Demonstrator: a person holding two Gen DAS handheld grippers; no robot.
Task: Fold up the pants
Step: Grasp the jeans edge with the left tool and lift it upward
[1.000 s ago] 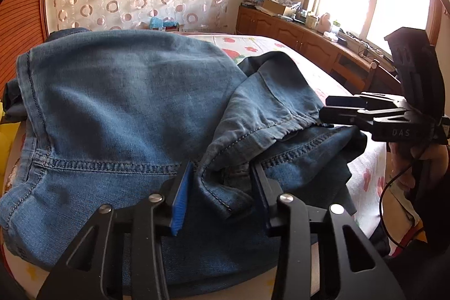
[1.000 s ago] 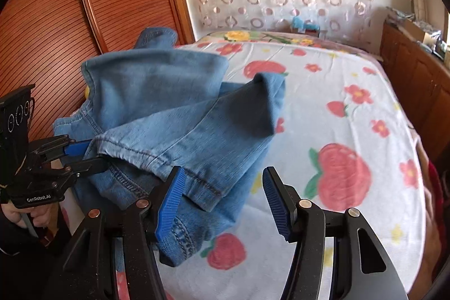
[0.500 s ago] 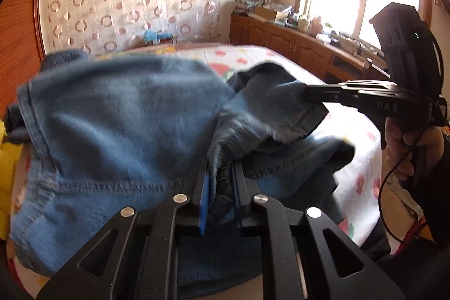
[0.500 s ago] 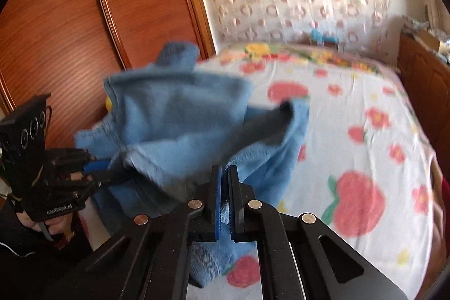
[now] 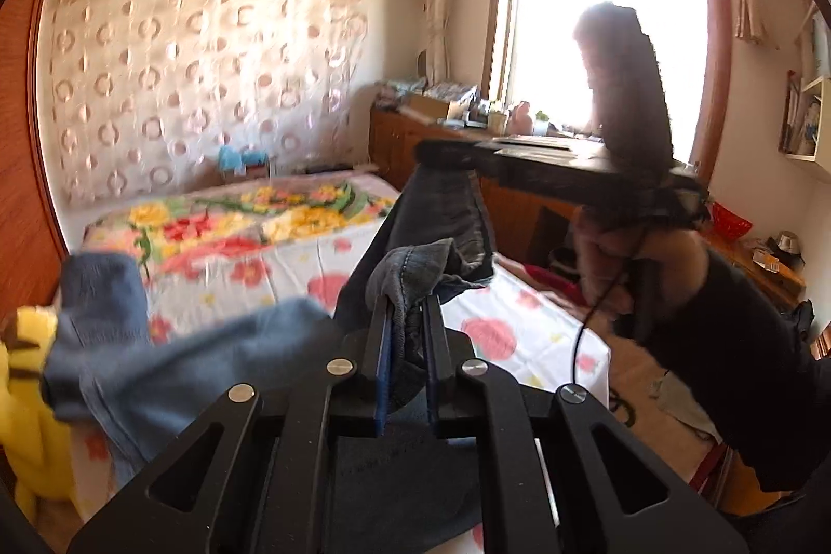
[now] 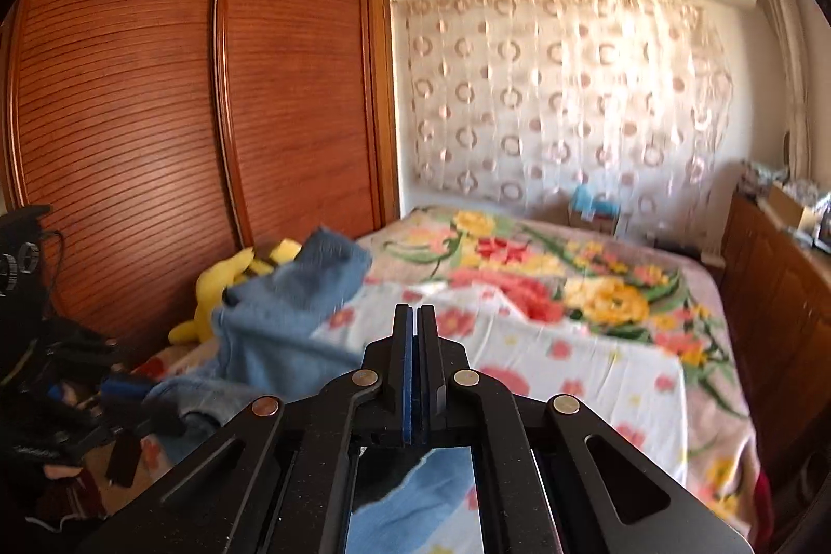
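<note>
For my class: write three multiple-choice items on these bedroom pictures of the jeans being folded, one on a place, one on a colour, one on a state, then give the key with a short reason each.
1. Where does the plush toy lie?
A. beside the wardrobe
B. on the windowsill
C. on the cabinet

2. What colour is the plush toy?
A. red
B. yellow
C. green

3. How does the left gripper stand?
A. wide open
B. shut on the jeans
C. shut on nothing

Key:
1 A, it lies at the bed's edge against the wardrobe.
2 B, its body is plainly yellow.
3 B, the jeans are bunched between its pads.
</note>
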